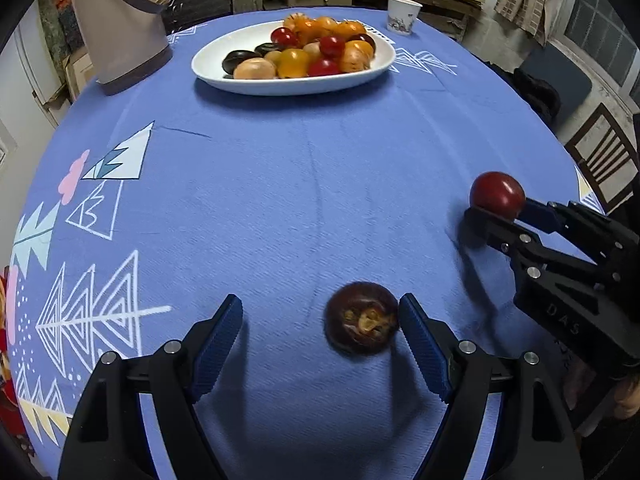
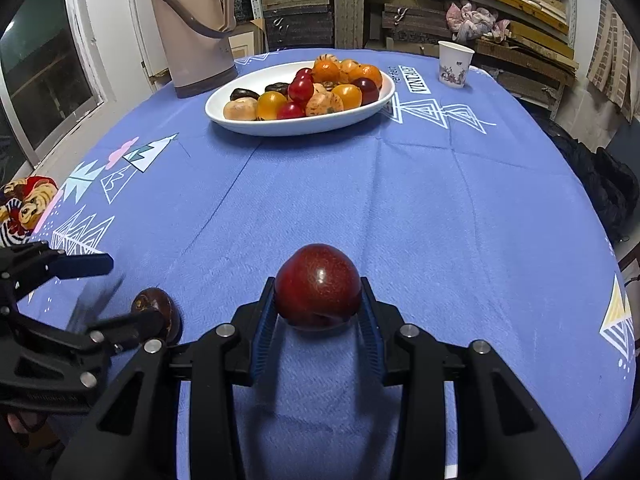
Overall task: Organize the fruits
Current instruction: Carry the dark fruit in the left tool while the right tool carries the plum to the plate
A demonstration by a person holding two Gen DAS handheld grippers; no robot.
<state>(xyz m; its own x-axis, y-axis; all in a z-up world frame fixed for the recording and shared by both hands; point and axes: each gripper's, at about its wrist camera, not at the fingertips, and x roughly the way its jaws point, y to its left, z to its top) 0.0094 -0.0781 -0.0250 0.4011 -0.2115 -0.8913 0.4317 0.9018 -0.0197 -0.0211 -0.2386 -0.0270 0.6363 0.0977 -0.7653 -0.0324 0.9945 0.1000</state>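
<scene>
Blue tablecloth (image 2: 400,200) with white triangle patterns; white plate (image 2: 240,120) holding orange, red, yellow and dark fruits; beside the plate, a beige flask (image 2: 192,32); dark-red plum (image 2: 318,292).

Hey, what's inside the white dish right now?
The white dish holds piled fruits: red, orange, yellow, tan and dark ones. Whatever lies beneath the pile is hidden.

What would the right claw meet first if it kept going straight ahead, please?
Probably the white oval plate heaped with fruit. The right claw, shut on the dark red round plum, points across bare blue patterned tablecloth towards it, though depth is hard to judge.
</scene>
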